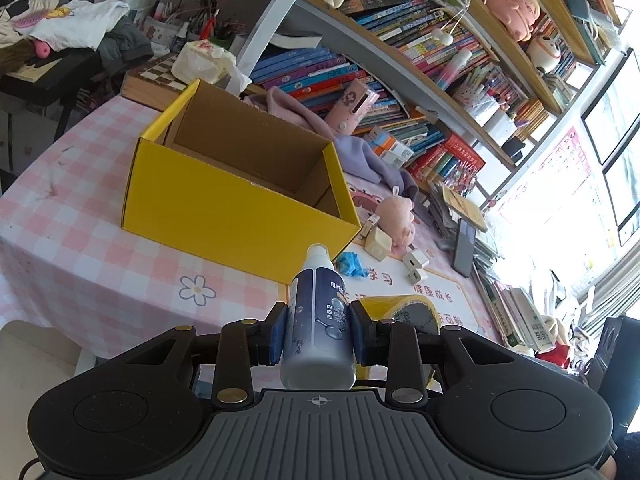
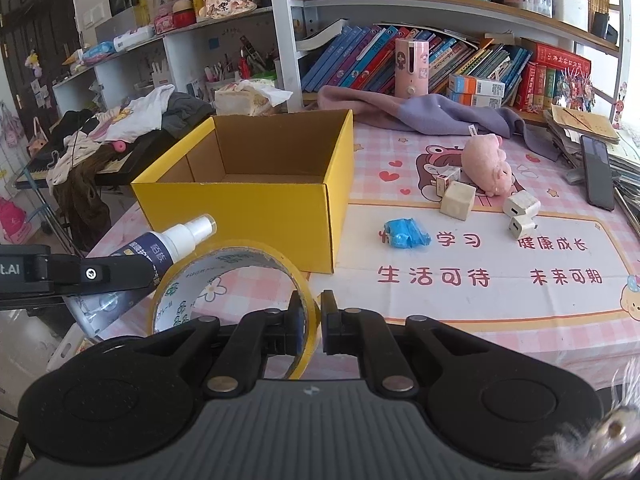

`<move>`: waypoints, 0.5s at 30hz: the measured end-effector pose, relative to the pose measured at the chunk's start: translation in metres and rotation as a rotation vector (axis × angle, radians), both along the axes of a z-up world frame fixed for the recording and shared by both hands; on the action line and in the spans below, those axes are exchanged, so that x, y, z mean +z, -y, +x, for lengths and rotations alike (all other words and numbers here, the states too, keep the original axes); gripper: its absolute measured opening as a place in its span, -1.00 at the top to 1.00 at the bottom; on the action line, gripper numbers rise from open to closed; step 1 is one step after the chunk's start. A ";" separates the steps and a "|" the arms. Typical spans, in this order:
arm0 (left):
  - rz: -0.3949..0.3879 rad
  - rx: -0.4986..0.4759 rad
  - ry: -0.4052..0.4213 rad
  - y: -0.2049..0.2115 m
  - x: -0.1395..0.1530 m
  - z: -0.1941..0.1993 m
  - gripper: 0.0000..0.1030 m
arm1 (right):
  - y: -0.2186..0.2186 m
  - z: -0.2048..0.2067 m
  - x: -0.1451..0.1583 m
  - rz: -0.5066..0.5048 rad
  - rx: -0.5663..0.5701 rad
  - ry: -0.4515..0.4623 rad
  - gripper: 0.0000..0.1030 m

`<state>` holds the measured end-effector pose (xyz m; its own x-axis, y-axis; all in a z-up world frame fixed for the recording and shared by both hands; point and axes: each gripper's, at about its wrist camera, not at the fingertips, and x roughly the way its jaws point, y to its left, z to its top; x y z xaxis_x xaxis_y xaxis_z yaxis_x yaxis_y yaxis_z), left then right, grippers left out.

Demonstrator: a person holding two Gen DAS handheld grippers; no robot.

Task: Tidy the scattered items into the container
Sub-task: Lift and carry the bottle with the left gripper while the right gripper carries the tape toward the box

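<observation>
Nearest the lens, both grippers are loaded. Between the blue pads of the left gripper [image 1: 318, 330] stands a spray bottle [image 1: 316, 312], clamped around its dark blue body with the white nozzle pointing away toward the box; the jaws stand partly apart, only as wide as the bottle. At the right gripper [image 2: 311, 322] the jaws are nearly together, pinching the thin wall of a yellow tape roll [image 2: 224, 300], one finger inside the ring and one outside, so the roll hangs off to the left of the fingers. Both things are lifted clear of the pink checked table [image 2: 460, 320], just short of the yellow box [image 2: 256, 216], which sits open-topped a little farther on. What shows of the box's inside is bare cardboard, so by my reading the tidying has hardly begun: nothing is stowed yet, and these two are the first to go in. Beyond and to the right of the box several things lie loose on the mat: a blue wad [image 2: 405, 234], two white chargers [image 2: 520, 214], a pale cube [image 2: 458, 200] and a pink plush [image 2: 486, 170]. Behind them a purple cloth [image 2: 424, 114] is draped below the bookshelf.
</observation>
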<state>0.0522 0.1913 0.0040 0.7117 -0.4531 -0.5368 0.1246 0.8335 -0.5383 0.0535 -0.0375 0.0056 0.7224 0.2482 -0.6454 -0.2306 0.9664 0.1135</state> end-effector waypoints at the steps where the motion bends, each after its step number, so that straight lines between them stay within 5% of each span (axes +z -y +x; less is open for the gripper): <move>1: -0.004 0.003 -0.002 -0.002 -0.001 -0.001 0.40 | -0.002 0.000 -0.001 -0.001 0.002 -0.008 0.85; 7: -0.014 0.026 -0.005 -0.017 -0.001 -0.006 0.40 | -0.021 -0.001 -0.001 -0.007 0.059 -0.014 0.84; 15: -0.056 0.070 0.061 -0.039 0.012 -0.010 0.40 | -0.041 0.006 0.017 -0.016 0.096 0.104 0.84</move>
<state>0.0424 0.2303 0.0158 0.7732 -0.4290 -0.4671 0.1008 0.8102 -0.5774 0.0600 0.0038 0.0225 0.7591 0.3102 -0.5723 -0.3322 0.9407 0.0692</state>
